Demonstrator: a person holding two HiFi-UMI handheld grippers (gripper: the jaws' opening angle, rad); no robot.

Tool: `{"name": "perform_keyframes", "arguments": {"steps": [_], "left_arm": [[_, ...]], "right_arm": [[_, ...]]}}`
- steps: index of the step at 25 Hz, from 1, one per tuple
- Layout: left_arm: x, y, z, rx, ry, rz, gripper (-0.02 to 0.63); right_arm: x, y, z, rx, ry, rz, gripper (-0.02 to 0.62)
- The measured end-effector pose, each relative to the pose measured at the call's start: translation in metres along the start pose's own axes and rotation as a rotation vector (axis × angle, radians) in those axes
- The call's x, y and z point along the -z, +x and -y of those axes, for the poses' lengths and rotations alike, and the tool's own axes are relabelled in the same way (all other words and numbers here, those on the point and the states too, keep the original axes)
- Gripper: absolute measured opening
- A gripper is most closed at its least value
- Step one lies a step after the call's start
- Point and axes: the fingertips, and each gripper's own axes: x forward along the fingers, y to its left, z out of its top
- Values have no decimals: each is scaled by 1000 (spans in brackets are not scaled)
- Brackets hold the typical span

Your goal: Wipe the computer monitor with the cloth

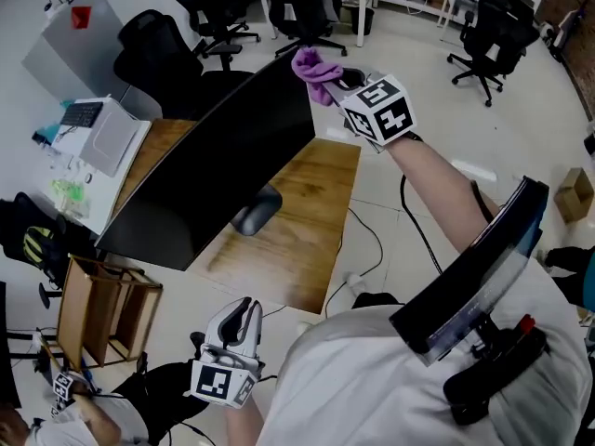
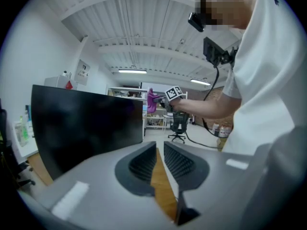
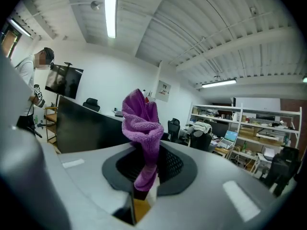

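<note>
Remote station, holdings at this moment, largest first. One wooden desk, centre of the head view. One monitor, dark, standing on that desk, its long axis running from the lower left of the frame up to the upper centre. One dark rounded item at the monitor's foot; stand or mouse, I cannot tell. Two grippers. The right gripper is at the upper centre of the head view, with its jaws clamped on the cloth. The left gripper is low in the frame, well apart from the screen. In its own view the jaws are drawn almost together with only a thin slit between them, and nothing is in it but desk wood showing through. One cloth, purple, bunched, standing up out of the right jaws. It sits at the monitor's far upper corner, either touching it or just beside it; I cannot tell which. Relation governing the next move, as I judge it: the whole screen lies down and to the left of the cloth along that long axis. The right gripper is much the nearer tool, so the wipe would be its job, travelling toward the lower left of the frame. Wiping appears barely begun, if at all.
</note>
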Motion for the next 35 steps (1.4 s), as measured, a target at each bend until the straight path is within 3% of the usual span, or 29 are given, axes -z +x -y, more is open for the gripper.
{"name": "perform_keyframes", "arguments": {"steps": [9,15,24,35], "left_arm": [[36,-32,5,100,-8,-38,69],[26,-30,41,66,2,-10,69],[13,12,143,56,-4,19,69],[28,21,175,27,3,-5,69]], "right_arm": [[51,-128,-99,-43,186,-21,49],[71,-183,-132,-117,170,-27,48],[110,-242,-119,-216,177,-32,48],[132,-262,-106,-243,170,-31,48]]}}
